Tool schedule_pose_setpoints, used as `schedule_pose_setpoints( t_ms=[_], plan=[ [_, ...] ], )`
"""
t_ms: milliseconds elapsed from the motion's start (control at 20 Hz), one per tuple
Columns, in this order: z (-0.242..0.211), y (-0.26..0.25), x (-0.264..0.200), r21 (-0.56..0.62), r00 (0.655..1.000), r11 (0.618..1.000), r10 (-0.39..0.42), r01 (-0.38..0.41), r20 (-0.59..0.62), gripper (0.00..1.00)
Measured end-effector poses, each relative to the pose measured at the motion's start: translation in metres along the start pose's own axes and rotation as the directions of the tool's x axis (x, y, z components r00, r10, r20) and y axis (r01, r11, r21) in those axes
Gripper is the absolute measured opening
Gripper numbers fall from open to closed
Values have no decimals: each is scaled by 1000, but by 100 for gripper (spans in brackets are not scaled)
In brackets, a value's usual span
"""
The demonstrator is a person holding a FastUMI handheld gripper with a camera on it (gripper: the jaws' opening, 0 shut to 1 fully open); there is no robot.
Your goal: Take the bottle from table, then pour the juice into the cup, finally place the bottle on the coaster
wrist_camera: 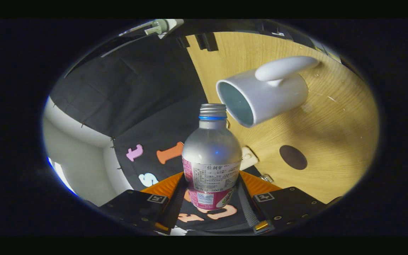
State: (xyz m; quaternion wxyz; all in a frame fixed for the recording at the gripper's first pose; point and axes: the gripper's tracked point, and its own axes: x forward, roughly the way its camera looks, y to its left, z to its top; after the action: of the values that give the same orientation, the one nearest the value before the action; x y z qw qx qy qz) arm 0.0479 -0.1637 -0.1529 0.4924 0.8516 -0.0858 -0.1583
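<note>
My gripper [211, 186] is shut on a silver bottle [211, 156] with a pink label and a screw cap ringed in blue. Both fingers press on its lower body. The whole view is rolled sideways, so the bottle is tipped well over relative to the table. Its capped mouth points at the open rim of a white mug [262, 97], which stands on the wooden table [335, 134] just beyond the cap. The mug's handle faces away from the bottle. A dark round coaster [293, 157] lies on the table beside the bottle's shoulder, nearer the fingers than the mug.
The booth's black cloth wall [129, 95] hangs behind the bottle, with a white wall [80, 148] past it. A small pale object [248, 157] lies at the table edge next to the bottle.
</note>
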Motion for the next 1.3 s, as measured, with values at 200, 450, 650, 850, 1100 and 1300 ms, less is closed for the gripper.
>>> schedule_pose_setpoints(
  t_ms=[200,450,650,850,1100,1300],
  plan=[
    [-11,0,1,-163,999,986,-27,23,-24,74],
    [-29,22,0,-453,998,891,-2,-27,-65,74],
    [-43,23,13,-612,994,789,-19,-52,-109,74],
    [-57,17,22,-769,988,630,-14,-110,-153,74],
    [-59,6,24,-938,984,305,-16,-164,-177,74],
    [-66,-3,27,-979,979,23,-22,-204,-204,74]
  ],
)
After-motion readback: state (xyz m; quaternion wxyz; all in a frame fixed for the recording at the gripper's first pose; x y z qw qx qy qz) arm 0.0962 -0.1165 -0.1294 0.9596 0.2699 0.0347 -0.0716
